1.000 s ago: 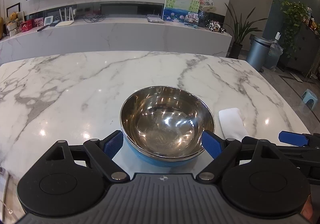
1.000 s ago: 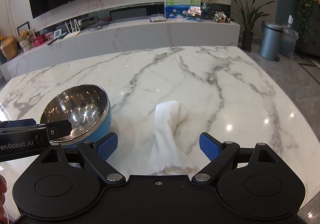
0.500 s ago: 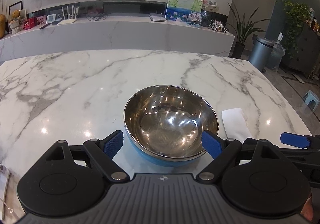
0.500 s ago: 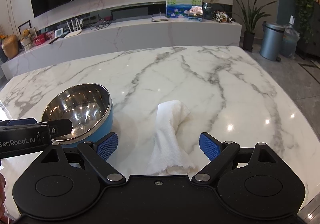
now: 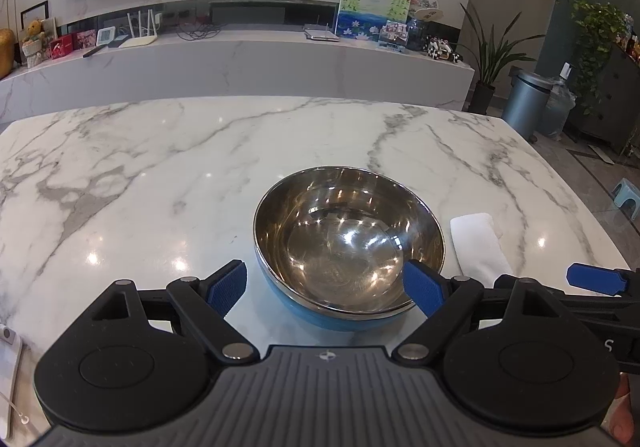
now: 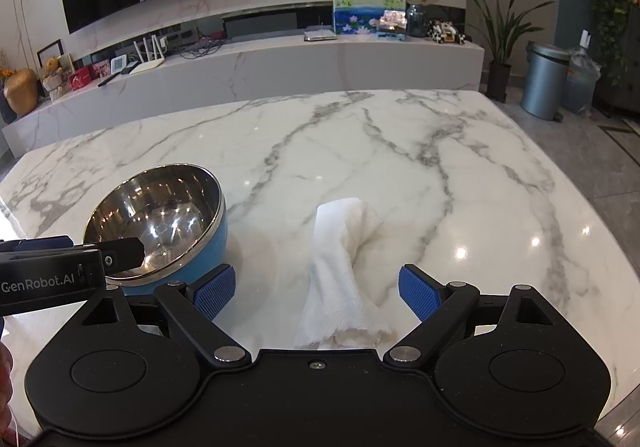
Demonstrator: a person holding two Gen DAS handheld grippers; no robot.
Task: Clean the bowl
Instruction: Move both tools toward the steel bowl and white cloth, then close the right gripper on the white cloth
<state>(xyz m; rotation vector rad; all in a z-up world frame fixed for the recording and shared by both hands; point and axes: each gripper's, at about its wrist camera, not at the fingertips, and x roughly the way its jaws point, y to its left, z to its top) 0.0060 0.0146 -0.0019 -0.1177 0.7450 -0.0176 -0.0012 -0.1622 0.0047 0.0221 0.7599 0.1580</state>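
**A:** Left wrist view first. What lies ahead of my left gripper (image 5: 324, 283)?

**B:** One steel bowl with a blue outer shell (image 5: 349, 243), upright on the marble bench (image 5: 160, 175). It sits straight ahead between the blue fingers (image 5: 226, 287), whose pads stand spread wide, one to each side of the near rim, holding nothing. Whether the right-hand pad touches the rim I cannot tell.

**A:** And the cloth?

**B:** One folded white paper towel (image 5: 480, 243), just beside the bowl on its right, apart from it.

**A:** Now the right wrist view.

**B:** My right gripper (image 6: 316, 291) is released too, pads wide apart. The paper towel (image 6: 344, 275) lies dead ahead between them, its long axis running away from me along the fingers (image 6: 418, 291). The bowl (image 6: 160, 223) is off to the left, nearer the left gripper (image 6: 120, 251).

**A:** So the judgement?

**B:** Right takes the towel, left steadies the bowl. Count: one bowl, one towel, two grippers.
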